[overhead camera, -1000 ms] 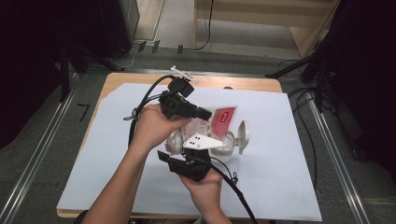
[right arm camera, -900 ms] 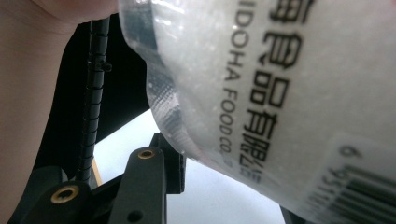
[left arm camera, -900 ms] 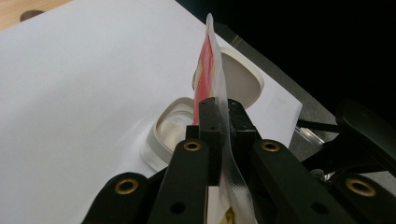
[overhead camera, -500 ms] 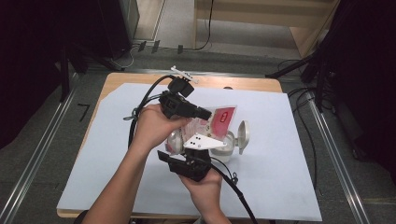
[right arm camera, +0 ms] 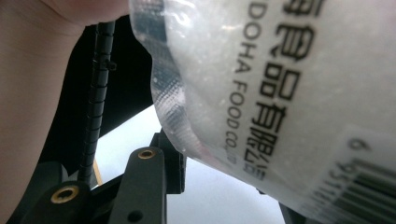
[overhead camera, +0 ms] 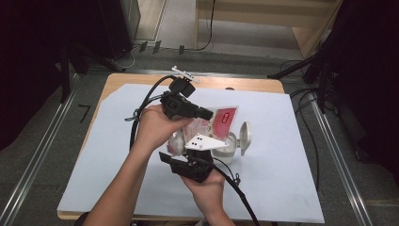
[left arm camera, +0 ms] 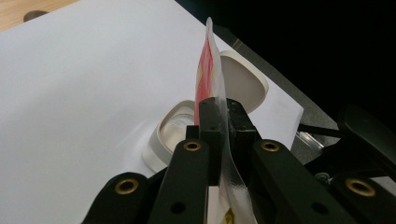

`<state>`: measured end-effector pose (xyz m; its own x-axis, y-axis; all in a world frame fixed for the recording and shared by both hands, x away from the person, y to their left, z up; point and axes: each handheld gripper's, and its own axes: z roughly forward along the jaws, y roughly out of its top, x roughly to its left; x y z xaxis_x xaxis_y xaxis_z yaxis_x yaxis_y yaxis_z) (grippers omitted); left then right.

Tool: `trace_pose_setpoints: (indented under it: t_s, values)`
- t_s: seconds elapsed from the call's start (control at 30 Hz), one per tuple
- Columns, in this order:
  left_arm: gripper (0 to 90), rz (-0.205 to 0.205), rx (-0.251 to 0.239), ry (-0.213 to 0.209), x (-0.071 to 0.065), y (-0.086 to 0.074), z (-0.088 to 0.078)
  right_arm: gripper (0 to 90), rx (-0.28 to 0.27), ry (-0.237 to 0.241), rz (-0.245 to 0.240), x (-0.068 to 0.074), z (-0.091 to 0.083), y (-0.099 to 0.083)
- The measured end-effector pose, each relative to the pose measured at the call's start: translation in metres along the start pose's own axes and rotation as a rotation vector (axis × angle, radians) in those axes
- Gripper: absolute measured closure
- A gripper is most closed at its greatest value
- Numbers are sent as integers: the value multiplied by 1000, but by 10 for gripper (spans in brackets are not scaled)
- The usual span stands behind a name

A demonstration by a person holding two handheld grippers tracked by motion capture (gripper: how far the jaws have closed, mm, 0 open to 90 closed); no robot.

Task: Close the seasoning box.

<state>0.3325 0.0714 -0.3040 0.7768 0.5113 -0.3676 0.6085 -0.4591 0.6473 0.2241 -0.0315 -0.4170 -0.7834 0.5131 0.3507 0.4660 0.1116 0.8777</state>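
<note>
The soft, light pouch [overhead camera: 214,123] hangs over the open white jar [overhead camera: 230,143] at 3 o'clock from the hands, its slippery top edge pinched by the left gripper [left arm camera: 219,121], its filled belly squeezed by the right gripper [overhead camera: 188,157].

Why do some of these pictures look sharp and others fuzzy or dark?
High view: the white sheet is evenly lit while the room around it falls to black. Left gripper view: the pouch edge and open white container are fairly sharp, and the near black jaws soften. Right gripper view: the pouch sits so close that its print blurs.
</note>
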Motion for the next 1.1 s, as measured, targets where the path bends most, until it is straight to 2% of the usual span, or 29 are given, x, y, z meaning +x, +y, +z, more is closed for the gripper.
trace_pose_setpoints:
  t_s: [0.3, 0.5, 0.77, 0.97, 1.1]
  values:
    - [883, 14, -25, 21, -1, 0, -1, 630, -9, 7, 29, -3, 3, 2]
    - [884, 25, -44, 14, -3, 1, -1, 628, -15, -9, 17, -4, 2, 2]
    - [883, 28, -29, 8, -3, 1, 6, 628, -18, -19, 35, -7, 1, -2]
    - [884, 20, -37, 5, -4, 2, 7, 621, -6, -47, -11, -5, 0, -1]
    - [883, 21, -43, 4, -7, 2, 7, 632, -17, -55, -6, -5, 0, -1]
